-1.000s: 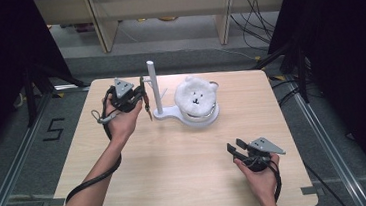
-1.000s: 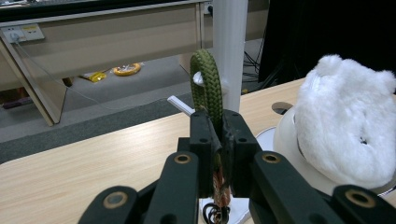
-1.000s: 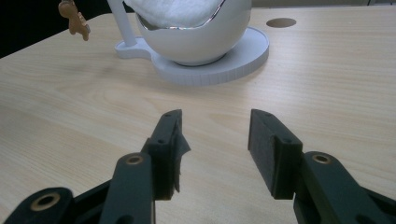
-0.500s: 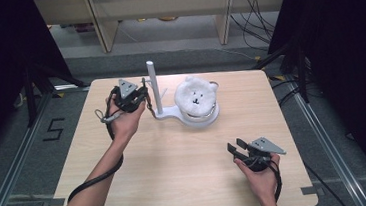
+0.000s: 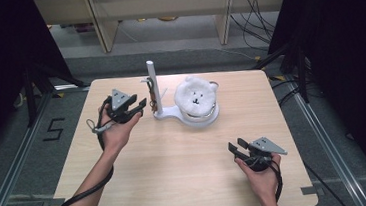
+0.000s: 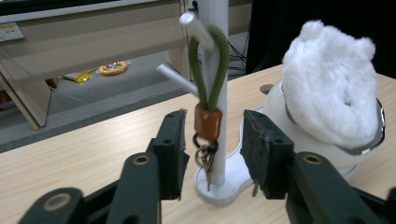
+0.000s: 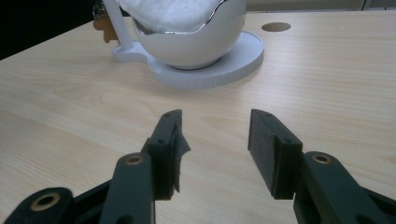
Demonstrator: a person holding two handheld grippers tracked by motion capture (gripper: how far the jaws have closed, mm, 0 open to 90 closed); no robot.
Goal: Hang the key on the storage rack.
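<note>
Pale wooden desk (image 5: 177, 178) with rounded corners on a grey floor (image 5: 20, 162). Beige shelving (image 5: 162, 4) along the far side, cables (image 5: 253, 6) trailing to its right. Black curtains (image 5: 346, 43) left and right. Metal floor rails (image 5: 324, 136) flanking. White "5" (image 5: 54, 129) marked left.

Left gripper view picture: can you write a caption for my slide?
Open left gripper lined up on a green-looped keychain hanging from a white stand's peg, with a fluffy white bear beside it.

A white plush bear (image 5: 196, 96) sat in a white bowl (image 7: 196, 44) on the wooden table (image 5: 176, 159). Behind stood shelving (image 5: 162, 4) and loose cables (image 5: 255, 6).
</note>
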